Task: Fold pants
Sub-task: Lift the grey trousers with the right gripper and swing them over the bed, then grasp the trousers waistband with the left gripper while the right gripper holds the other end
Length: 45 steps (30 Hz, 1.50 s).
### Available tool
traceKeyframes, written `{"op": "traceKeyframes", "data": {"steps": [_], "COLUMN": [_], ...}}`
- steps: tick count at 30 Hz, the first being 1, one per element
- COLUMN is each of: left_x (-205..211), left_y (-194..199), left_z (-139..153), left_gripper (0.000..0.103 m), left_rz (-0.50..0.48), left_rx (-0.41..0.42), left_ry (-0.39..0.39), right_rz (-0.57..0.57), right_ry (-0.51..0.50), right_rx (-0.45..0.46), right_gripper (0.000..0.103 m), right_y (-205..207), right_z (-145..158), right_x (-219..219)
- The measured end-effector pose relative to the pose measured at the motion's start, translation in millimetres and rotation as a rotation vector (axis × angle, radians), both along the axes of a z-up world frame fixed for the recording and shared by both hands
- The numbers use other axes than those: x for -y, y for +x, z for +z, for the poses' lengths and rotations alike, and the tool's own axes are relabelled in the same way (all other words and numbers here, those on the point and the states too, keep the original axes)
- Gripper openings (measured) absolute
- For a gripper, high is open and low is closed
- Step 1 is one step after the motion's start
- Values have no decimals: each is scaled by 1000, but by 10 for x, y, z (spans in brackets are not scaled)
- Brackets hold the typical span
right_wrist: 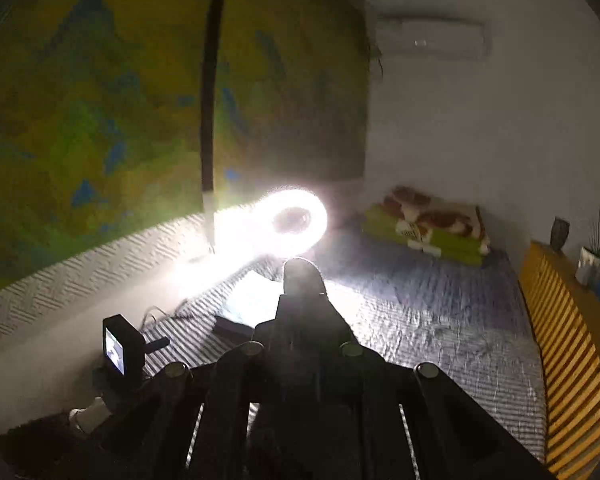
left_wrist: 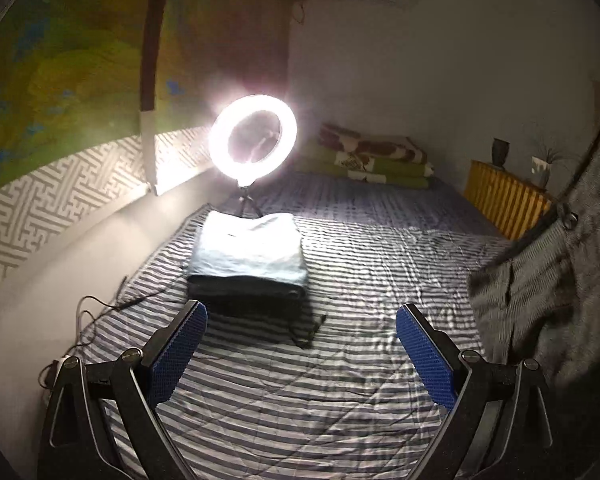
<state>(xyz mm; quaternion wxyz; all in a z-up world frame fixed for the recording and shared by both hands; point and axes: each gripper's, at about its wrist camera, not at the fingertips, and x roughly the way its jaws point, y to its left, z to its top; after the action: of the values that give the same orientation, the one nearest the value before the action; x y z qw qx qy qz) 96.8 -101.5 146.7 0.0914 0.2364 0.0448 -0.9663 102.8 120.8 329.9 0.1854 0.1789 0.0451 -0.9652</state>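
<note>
- Hovering over the striped bedspread [left_wrist: 340, 380], the left gripper [left_wrist: 301, 322] has its blue-padded fingers [left_wrist: 178, 350] spread wide, with only bedding showing between them.
- Grey pants [left_wrist: 548, 296] hang at the right edge of the left wrist view, off to the right of the ring light [left_wrist: 253, 138] and nearer the camera; a dark button [left_wrist: 569, 220] shows near their top. What holds them up lies outside the frame.
- In its own dim, blurred view the right gripper [right_wrist: 303, 276] shows its dark fingers drawn together into one narrow tip; I cannot tell whether cloth is pinched there.
- Just in front of the ring light, a folded stack [left_wrist: 249, 256] lies on the bedspread: a pale blue piece on top, a dark one beneath.
- A thin cable [left_wrist: 112, 304] trails across the bedding from the stack's near left corner.
- Right of the ring light and further back, folded green and brown blankets [left_wrist: 374, 158] lie at the head of the bed.
- Far right of the light, a yellow slatted cabinet [left_wrist: 504, 200] carries a dark vase [left_wrist: 500, 152] and a small potted plant [left_wrist: 542, 166].
- Left of the light and close to the right wrist lens, a small camera [right_wrist: 118, 346] with a lit screen stands at the bed's edge.
- Behind the light, a yellow-green curtain [left_wrist: 60, 72] hangs above a patterned white wall panel [left_wrist: 40, 208].
</note>
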Motion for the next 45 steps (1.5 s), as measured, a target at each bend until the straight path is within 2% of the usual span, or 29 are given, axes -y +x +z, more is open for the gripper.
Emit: {"op": "traceKeyframes", "data": {"steps": [3, 5, 8, 10, 14, 17, 21, 23, 25, 27, 29, 30, 31, 32, 33, 34, 36, 40, 45], "left_x": [116, 161, 94, -44, -504, -862, -1140, -1200, -1280, -1396, -1561, -1610, -1661, -1726, -1745, -1777, -1825, -1769, -1612], "left_y": [7, -71, -299, -494, -983, -1295, -1609, -1658, -1626, -1584, -1560, -1577, -1569, -1586, -1599, -1604, -1567, -1439, -1164], "left_z": [0, -87, -390, -657, -1289, -1681, -2013, -2062, -2042, -2046, -2083, -2119, -2147, -2185, -2198, -2198, -2095, -1638, -779], "left_gripper": [97, 97, 97, 97, 94, 88, 88, 88, 88, 88, 88, 79, 59, 48, 24, 9, 7, 3, 3], "left_rz": [25, 30, -14, -57, -205, -307, -380, -415, -459, -519, -553, -568, -588, -621, -633, -639, -620, -639, -647], "left_rx": [-3, 22, 107, 176, 349, 441, 518, 518, 510, 507, 510, 518, 527, 549, 559, 565, 542, 494, 376], "left_ry": [-6, -13, -20, -35, -37, -16, 61, 117, 129, 91, -5, -37, -46, -33, -18, -6, -19, 36, 26], "right_rz": [-19, -60, -129, -194, -358, -443, -517, -531, -527, -517, -506, -502, -499, -496, -498, -498, -500, -506, -495], "right_ry": [-33, -59, -117, -131, -146, -220, -212, -233, -249, -254, -253, -252, -250, -246, -244, -244, -242, -254, -235], "right_rx": [9, 49, 165, 270, 506, 650, 732, 750, 761, 770, 776, 779, 780, 781, 780, 778, 770, 717, 562], "right_gripper": [8, 8, 8, 8, 9, 9, 9, 9, 9, 9, 9, 9, 9, 9, 9, 9, 9, 9, 9], "right_y": [-5, -157, -373, -553, -845, -867, -802, -764, -763, -792, -818, -841, -866, -877, -885, -884, -862, -723, -557], "right_z": [-50, -244, -815, -1386, -2660, -3406, -3944, -4087, -4156, -4246, -4285, -4295, -4317, -4340, -4352, -4358, -4319, -4033, -3305], "right_x": [-179, -417, -870, -1184, -1845, -2308, -2695, -2814, -2884, -2921, -2921, -2946, -2918, -2896, -2875, -2865, -2863, -2865, -2762]}}
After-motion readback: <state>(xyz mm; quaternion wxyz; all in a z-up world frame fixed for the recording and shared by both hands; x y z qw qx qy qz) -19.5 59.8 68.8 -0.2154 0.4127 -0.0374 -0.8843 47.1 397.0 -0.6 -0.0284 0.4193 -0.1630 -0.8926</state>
